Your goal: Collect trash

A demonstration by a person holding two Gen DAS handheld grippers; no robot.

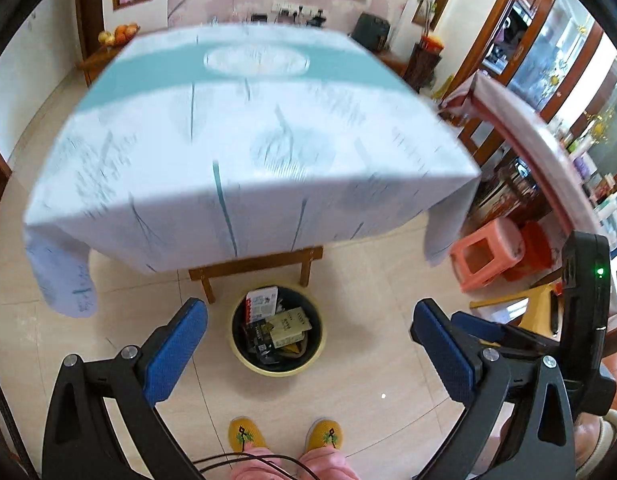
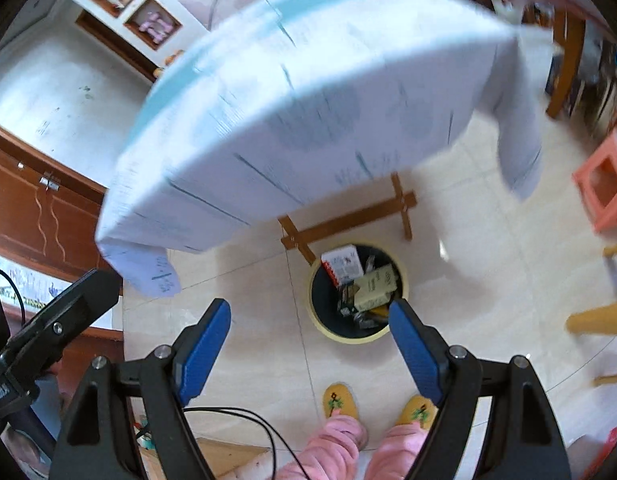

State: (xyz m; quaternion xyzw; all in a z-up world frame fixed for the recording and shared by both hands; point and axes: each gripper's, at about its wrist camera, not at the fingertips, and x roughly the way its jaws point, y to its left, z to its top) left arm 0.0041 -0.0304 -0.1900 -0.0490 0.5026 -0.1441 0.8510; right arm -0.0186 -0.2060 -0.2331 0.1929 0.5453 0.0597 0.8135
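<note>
Yellow-rimmed and dark inside, the trash bin (image 1: 277, 332) sits on the tiled floor at the lower centre of your left wrist view, just in front of the table's wooden legs. It holds a red-and-white carton (image 1: 261, 301), a pale box (image 1: 289, 325) and some darker wrappers. Your left gripper (image 1: 308, 320) hangs above it with its blue pads wide apart and nothing between them. Your right gripper (image 2: 309, 320) is likewise spread open and empty; in its view the bin (image 2: 358, 292) lies lower centre right, partly behind the right-hand pad.

The table (image 1: 244, 128), under a white and teal cloth, fills the middle of both views, blurred. Only the left view shows the fruit (image 1: 118, 34) at upper left and the glass-fronted cabinets (image 1: 556, 60) at the right edge, and it catches part of the other gripper at lower right. Only the right view shows the brown wooden cupboard (image 2: 32, 208) at the left edge. Both show the pink stool (image 1: 486, 256) and your yellow slippers (image 1: 244, 434) at the bottom edge.
</note>
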